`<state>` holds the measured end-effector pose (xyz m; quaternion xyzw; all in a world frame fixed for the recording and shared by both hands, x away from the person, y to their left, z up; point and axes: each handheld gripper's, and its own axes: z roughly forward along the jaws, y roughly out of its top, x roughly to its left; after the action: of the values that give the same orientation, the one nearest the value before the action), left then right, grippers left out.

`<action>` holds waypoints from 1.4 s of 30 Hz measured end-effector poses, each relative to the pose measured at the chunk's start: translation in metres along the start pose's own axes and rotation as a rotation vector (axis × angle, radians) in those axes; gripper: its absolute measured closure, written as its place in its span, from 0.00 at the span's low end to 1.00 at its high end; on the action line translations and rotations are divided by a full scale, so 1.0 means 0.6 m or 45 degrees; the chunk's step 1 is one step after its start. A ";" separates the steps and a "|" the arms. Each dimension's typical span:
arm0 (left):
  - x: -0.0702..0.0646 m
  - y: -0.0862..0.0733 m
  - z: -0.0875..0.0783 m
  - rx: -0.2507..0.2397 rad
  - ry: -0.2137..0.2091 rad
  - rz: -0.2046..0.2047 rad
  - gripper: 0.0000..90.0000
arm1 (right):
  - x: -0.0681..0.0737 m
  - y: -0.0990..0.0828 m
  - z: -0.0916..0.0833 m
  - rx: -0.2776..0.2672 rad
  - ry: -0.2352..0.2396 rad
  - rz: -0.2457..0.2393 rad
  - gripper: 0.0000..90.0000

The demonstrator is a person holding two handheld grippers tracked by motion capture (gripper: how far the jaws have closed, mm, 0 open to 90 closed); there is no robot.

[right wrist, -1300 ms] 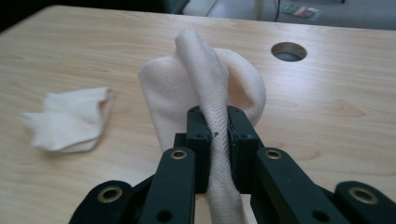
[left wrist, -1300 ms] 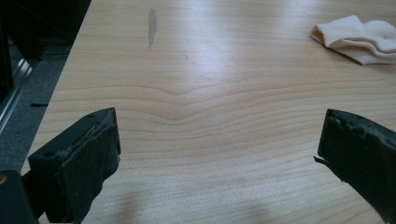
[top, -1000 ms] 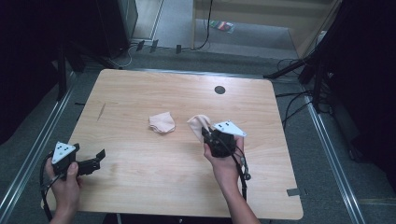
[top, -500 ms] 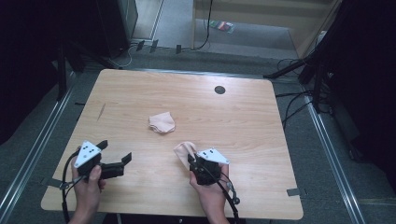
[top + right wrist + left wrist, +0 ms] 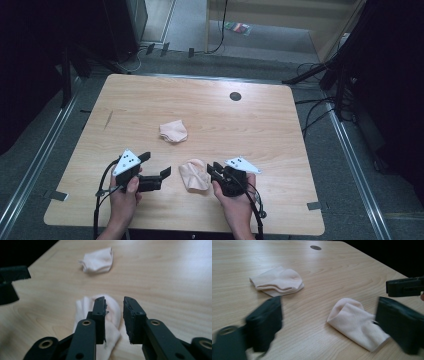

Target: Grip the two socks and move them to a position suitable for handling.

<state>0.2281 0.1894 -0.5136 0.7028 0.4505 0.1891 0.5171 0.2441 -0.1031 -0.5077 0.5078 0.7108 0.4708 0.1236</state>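
Two pale pink socks lie on the wooden table [image 5: 280, 130]. The far sock [image 5: 173, 131] [image 5: 278, 281] [image 5: 98, 260] sits crumpled near the middle. The near sock [image 5: 194, 175] [image 5: 355, 321] [image 5: 81, 308] lies close to the front edge, between both grippers. My right gripper [image 5: 212, 170] [image 5: 114, 301] is just right of it, jaws a narrow gap apart, the left jaw over the sock's edge. My left gripper [image 5: 156, 165] [image 5: 332, 327] is wide open, blurred, just left of that sock and pointing at it.
A dark round hole [image 5: 235, 96] [image 5: 315, 247] marks the table's far side. Cables trail from both grippers over the front edge. Dark stands and floor cables surround the table. Bare wood lies to the left and right of the socks.
My right gripper drew the near sock back toward the front edge and its jaws now stand slightly apart. My left gripper moved right, toward that sock.
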 end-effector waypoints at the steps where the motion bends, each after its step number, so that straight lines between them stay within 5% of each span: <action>1: 0.000 -0.003 0.000 0.005 -0.002 0.005 0.22 | -0.002 -0.003 0.003 0.019 0.005 0.002 0.81; 7: 0.011 -0.022 0.004 0.064 -0.036 -0.029 0.29 | -0.008 -0.044 0.026 0.110 -0.002 -0.002 0.65; 9: 0.010 -0.024 0.004 0.071 -0.036 -0.032 0.29 | -0.005 -0.048 0.033 0.094 -0.004 -0.009 0.58; 13: 0.002 -0.028 0.009 0.094 -0.053 -0.012 0.28 | 0.005 -0.052 0.053 0.129 -0.071 -0.095 0.53; 23: -0.003 -0.034 0.021 0.141 -0.067 -0.011 0.28 | 0.033 -0.067 0.061 0.139 -0.122 -0.347 0.80; 30: -0.004 -0.037 0.022 0.149 -0.074 -0.030 0.24 | 0.040 -0.070 0.057 0.116 -0.169 -0.312 0.94; 38: -0.033 -0.040 0.031 0.146 -0.173 0.020 0.15 | 0.047 -0.021 0.025 0.023 -0.051 -0.244 0.98; 42: -0.054 -0.044 0.043 0.186 -0.121 0.042 0.15 | 0.061 0.015 0.015 -0.023 0.004 -0.209 0.98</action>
<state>0.2185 0.1497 -0.5407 0.7542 0.4264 0.1308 0.4819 0.2386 -0.0671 -0.4942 0.4460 0.7458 0.4664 0.1652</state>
